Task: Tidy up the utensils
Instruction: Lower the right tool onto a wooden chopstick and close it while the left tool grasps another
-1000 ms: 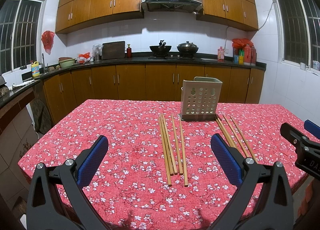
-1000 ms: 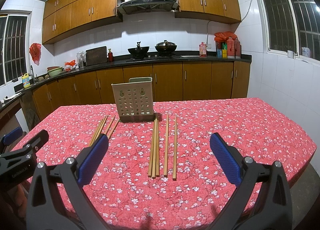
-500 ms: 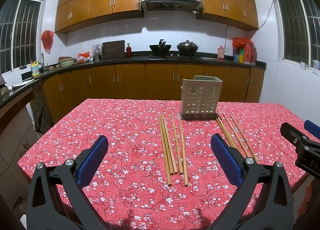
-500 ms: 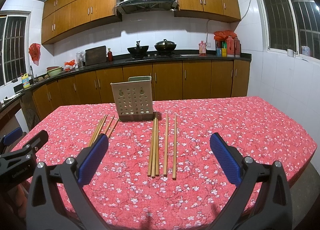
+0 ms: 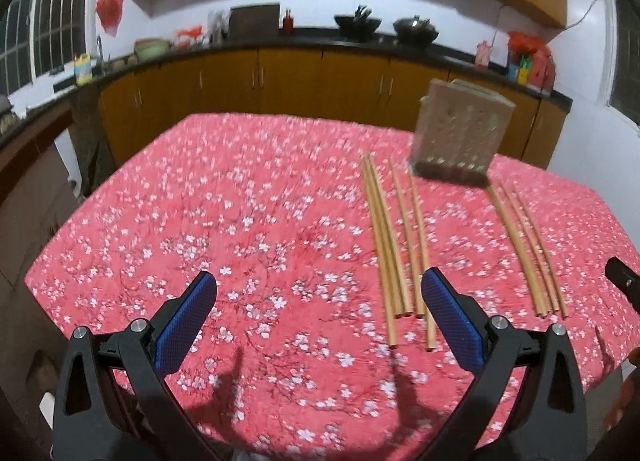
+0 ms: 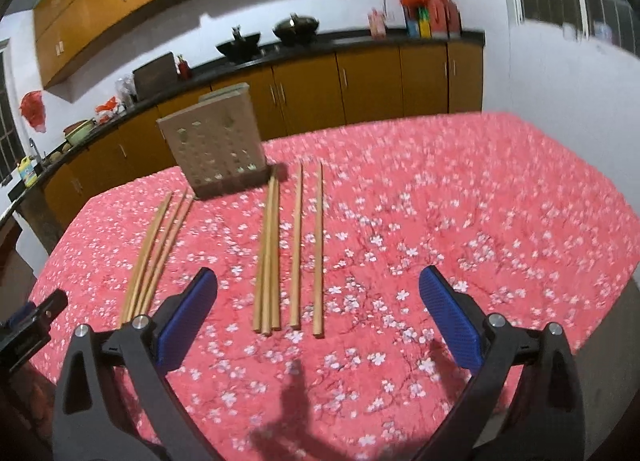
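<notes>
A beige perforated utensil holder [image 5: 460, 137] [image 6: 218, 145] stands upright at the far side of the table. Wooden chopsticks lie flat in front of it, pointing toward me. The left wrist view shows several chopsticks [image 5: 394, 245] in the middle and three more chopsticks [image 5: 528, 249] to the right. In the right wrist view, three chopsticks [image 6: 158, 253] lie left and several chopsticks [image 6: 288, 249] lie centre. My left gripper [image 5: 317, 281] is open above the cloth, its right pad near the chopsticks' near ends. My right gripper [image 6: 317, 277] is open with its jaws closing, and the pads touch nothing.
A red floral cloth [image 5: 240, 221] covers the table, whose edges drop off on the left and right. Wooden cabinets and a dark counter [image 5: 280, 45] with woks and bottles run behind. The other gripper's tip shows at the frame edge [image 5: 622, 285] [image 6: 30, 325].
Both grippers have dropped and tilted down toward the table, each rolling a little. The chopsticks' near ends now sit close to the fingertips. Nothing on the table has moved.
</notes>
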Demonstrator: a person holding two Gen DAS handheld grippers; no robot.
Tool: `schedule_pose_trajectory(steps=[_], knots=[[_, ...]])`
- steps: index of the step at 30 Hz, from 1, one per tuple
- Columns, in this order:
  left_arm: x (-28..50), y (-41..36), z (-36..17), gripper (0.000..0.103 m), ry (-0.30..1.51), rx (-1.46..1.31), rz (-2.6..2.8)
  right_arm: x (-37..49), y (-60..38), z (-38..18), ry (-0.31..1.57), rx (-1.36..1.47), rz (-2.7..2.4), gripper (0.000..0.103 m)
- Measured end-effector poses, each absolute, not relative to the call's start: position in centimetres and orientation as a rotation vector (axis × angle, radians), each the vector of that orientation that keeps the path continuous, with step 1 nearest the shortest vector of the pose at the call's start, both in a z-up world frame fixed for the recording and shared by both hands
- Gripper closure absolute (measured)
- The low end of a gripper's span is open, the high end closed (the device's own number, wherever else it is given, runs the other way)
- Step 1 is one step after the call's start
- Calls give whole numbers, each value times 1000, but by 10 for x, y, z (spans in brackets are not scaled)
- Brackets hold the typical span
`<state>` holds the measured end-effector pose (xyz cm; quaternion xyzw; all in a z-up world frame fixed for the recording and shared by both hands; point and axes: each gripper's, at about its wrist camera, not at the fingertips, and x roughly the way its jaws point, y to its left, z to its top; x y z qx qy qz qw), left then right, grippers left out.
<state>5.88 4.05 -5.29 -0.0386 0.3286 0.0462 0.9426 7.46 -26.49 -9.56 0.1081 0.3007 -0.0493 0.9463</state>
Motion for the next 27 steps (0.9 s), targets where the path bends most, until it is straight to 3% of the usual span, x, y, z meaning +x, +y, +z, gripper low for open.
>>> schedule_pose_trajectory(steps=[4, 7, 9, 13, 17, 21, 27], knots=[[75, 47, -61, 2, 717, -76, 99, 104, -278, -106, 682, 254, -98, 39], [87, 47, -63, 2, 738, -73, 87, 129, -285, -116, 741, 283, -96, 53], [94, 46, -65, 6, 752, -70, 69, 146, -286, -124, 782, 286, -89, 57], [112, 43, -72, 29, 795, -84, 14, 168, -285, -135, 832, 270, -80, 60], [127, 36, -78, 41, 835, -103, -53, 182, -280, -145, 881, 243, -72, 68], [139, 25, -82, 46, 857, -72, -87, 187, -276, -147, 871, 191, -84, 77], [154, 20, -90, 56, 912, -57, -104, 187, -280, -147, 866, 179, -84, 79]])
